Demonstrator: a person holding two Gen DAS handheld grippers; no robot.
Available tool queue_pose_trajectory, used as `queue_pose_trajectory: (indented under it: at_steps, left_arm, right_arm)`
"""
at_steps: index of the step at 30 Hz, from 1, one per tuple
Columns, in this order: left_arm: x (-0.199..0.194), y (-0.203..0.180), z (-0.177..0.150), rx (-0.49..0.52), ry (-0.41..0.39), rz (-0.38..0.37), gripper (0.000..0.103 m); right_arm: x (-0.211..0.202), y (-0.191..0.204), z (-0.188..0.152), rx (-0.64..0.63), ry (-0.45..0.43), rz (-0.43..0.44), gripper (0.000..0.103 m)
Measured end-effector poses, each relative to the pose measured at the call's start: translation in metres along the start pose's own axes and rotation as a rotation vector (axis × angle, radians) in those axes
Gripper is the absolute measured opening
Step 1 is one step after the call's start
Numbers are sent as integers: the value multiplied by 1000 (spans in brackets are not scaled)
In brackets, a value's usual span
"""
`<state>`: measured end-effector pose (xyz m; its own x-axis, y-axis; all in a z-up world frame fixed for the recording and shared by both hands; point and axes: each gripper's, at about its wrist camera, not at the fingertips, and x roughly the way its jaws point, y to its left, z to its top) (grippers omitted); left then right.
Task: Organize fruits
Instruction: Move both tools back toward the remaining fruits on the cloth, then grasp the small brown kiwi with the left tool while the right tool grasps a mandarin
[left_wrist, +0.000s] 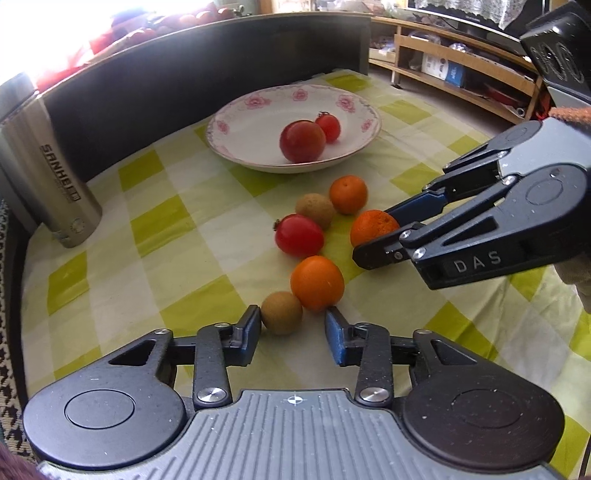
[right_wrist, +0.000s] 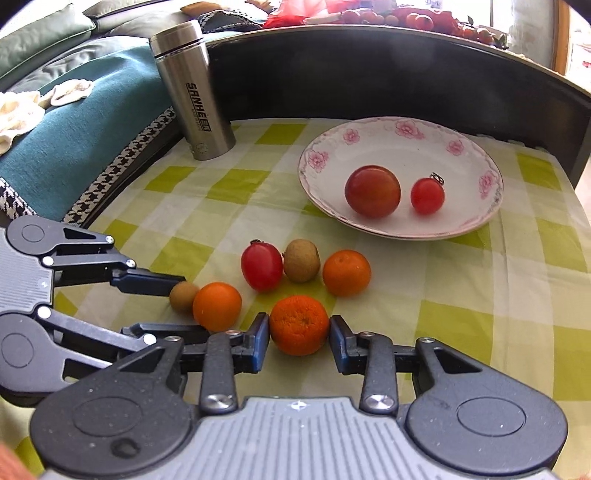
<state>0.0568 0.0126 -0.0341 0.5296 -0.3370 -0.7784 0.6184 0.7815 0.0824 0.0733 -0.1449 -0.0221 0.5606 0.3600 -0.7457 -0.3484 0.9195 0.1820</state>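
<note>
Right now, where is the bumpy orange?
In the right wrist view, the bumpy orange sits on the checked cloth between the right tool's fingers, near the smooth orange.

Cloth (right_wrist: 461, 295) w/ green-white checks; plate (right_wrist: 402, 129) white w/ pink flowers; tomatoes (right_wrist: 372, 191) red; oranges (right_wrist: 299, 325) orange; bottle (right_wrist: 195, 92) silver.

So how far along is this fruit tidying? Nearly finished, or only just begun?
Early on, I'd judge. Done: two red fruits sit in the flowered plate. In hand: the right tool brackets a rough orange, fingers beside it, seemingly not yet clamped. The left tool is open near a small brown fruit. Left: six fruits remain on the checked cloth.
</note>
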Motion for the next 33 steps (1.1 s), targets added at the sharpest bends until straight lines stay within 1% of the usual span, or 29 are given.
queue_pose_trajectory:
  at_steps: [3,6,8,10,13,17,20,22,25,28,29,30,33]
  left_arm:
    - [-5,-7,-1,40,-3,-27,42]
    - [-2,-13,-3,78,-1,-20,43]
    - [-2,-14,-5,86,-3,-16,43]
    - [-2,-13,-6,67,-3,-16,43]
    - [-2,-14,-8,25,-20,0,43]
    - [-5,-24,-13,54,-51,50,42]
    - [-5,-22,-13,14,-48,50,41]
    - [-5,-22,-12,5,-45,54,40]
    - [-5,-21,-11,-26,-35,41,33]
    - [-6,-21,-11,-46,-23,38,33]
    - [-6,-21,-10,-48,-21,39,33]
    - [-6,-21,-10,-49,-19,40,32]
    - [-6,-21,-10,-57,-13,41,32]
  right_arm:
    - [-4,-3,-3,1,-2,7,40]
    - [-7,0,-5,-23,-7,0,40]
    - [-7,4,-6,-57,-13,-12,40]
    - [-6,6,-7,-68,-20,-20,40]
    - [-3,5,-9,-59,-25,-8,40]
    - [-1,11,-12,-103,-43,-37,40]
    - [1,15,-13,-115,-57,-46,42]
    - [2,16,-12,-110,-59,-48,42]
    - [4,16,-10,-98,-57,-44,44]
    - [6,20,-9,-116,-51,-59,44]
    - [6,21,-9,-116,-48,-64,44]
    - [6,21,-10,-114,-46,-73,40]
    - [3,21,-12,-93,-37,-84,40]
